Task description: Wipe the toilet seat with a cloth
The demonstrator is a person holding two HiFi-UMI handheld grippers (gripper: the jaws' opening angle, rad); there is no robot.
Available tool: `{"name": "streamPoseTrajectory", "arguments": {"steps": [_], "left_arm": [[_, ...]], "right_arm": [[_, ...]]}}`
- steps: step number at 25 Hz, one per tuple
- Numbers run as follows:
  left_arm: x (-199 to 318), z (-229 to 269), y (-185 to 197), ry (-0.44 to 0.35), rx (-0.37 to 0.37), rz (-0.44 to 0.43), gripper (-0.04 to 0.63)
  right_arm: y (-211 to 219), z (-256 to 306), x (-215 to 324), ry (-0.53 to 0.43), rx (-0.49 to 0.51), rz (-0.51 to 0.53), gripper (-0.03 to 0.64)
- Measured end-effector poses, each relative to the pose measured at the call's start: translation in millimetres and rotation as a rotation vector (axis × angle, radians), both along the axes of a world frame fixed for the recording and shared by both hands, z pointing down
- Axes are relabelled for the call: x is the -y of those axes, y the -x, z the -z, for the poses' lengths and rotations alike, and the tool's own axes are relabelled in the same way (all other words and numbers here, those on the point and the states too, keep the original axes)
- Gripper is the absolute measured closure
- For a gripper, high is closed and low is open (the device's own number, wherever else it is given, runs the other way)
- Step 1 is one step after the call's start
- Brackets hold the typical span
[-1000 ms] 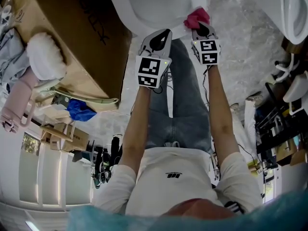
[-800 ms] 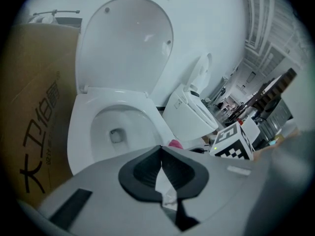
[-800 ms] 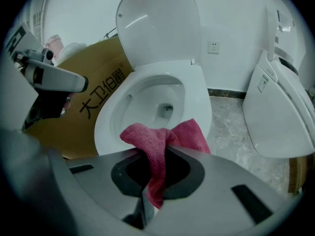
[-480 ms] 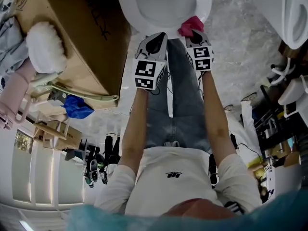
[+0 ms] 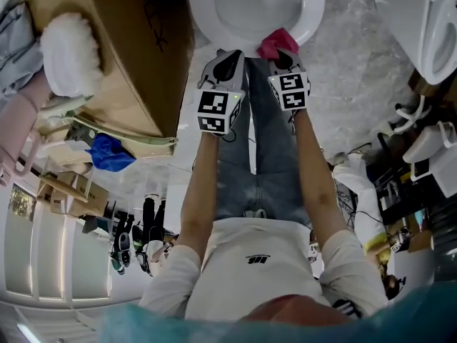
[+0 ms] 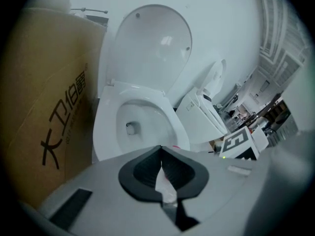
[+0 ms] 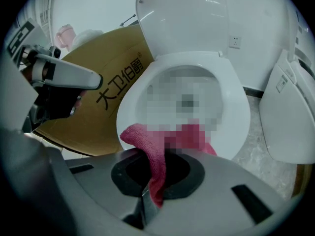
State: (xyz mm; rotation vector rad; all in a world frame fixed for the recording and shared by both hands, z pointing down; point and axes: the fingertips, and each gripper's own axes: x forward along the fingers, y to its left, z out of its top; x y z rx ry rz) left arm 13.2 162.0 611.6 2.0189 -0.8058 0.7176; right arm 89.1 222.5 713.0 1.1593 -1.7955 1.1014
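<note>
The white toilet has its lid [image 7: 182,18] up and its seat [image 7: 231,107] down. It lies at the top of the head view, where the seat [image 5: 310,16] rings the bowl. My right gripper [image 7: 158,155] is shut on a pink cloth [image 7: 140,139]. The cloth [image 5: 277,43] rests against the front rim of the seat, right of its middle. My left gripper [image 5: 227,64] hangs just left of the right gripper [image 5: 287,57], short of the seat's front edge. The left gripper [image 6: 161,149] is shut with nothing in it and touches nothing.
A big cardboard box [image 5: 121,56] stands close on the toilet's left, with a white fluffy bundle [image 5: 68,56] beyond it. A second white toilet [image 5: 428,20] sits to the right on the marbled floor. The person's legs are right below the grippers. Clutter lines the right side.
Both grippers have come closer to the toilet. The pink cloth has slid leftward along the front of the seat rim. The left gripper stayed shut beside it.
</note>
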Motion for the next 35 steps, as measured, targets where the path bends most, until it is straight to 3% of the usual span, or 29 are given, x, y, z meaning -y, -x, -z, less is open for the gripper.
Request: {"name": "streamPoseTrajectory", "arguments": {"steps": [12, 35], "left_arm": [[8, -11, 39, 0.027, 0.058, 0.140, 0.584], [24, -23, 86, 0.049, 0.136, 0.262, 0.584]], "right_arm": [[41, 0, 3, 0.016, 0.053, 0.093, 0.601], [117, 4, 46, 0.025, 0.159, 0.260, 0.601]]}}
